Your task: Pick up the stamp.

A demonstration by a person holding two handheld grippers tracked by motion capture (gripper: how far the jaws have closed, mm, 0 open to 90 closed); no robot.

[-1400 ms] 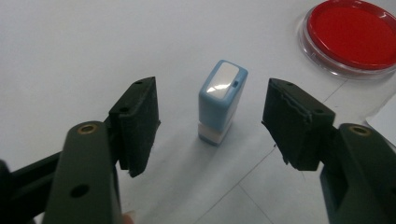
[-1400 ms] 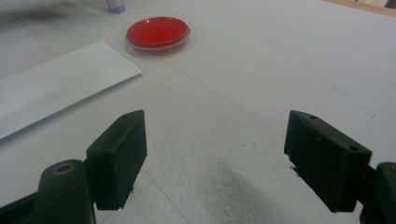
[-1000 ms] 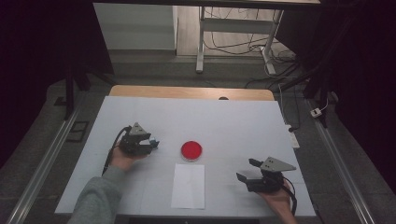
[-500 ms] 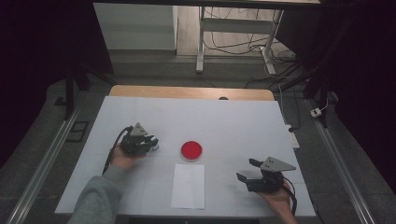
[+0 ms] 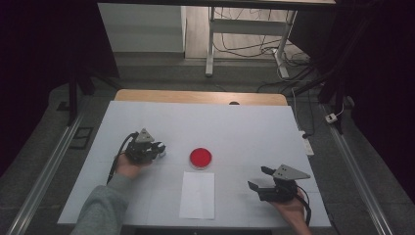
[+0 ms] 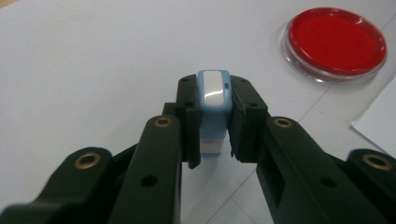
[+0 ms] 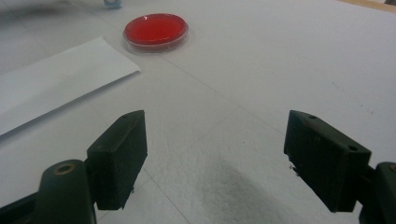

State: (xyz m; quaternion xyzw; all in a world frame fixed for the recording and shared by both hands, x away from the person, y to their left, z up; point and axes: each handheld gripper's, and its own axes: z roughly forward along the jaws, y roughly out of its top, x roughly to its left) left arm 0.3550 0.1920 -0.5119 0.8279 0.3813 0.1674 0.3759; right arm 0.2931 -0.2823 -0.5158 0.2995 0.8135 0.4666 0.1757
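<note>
With its jaws having just been closing, the left gripper now clamps a small blue-and-white stamp between its pads, standing upright on the white table. In the high view that gripper sits left of centre of the frame, same spot as in the earlier pictures; only the jaws changed, wider a second ago, tight on the stamp now. Stamp base looks to be touching the table, though I can't tell for sure.

Red ink pad, round, clear rim, sits at frame centre in the high view, just right of the left gripper; upper right of the left gripper view. White paper sheet lies just below the pad, lower centre, not touching it as far as I can tell.

Right gripper rests at lower right of the high view, jaws spread wide, nothing between them; its own view looks across bare table toward the pad and sheet at upper left.

Judgement: grasp done, so the stamp is ready to lift; likely next is inking on the pad, then pressing on the sheet. Nothing stamped on the paper yet.
</note>
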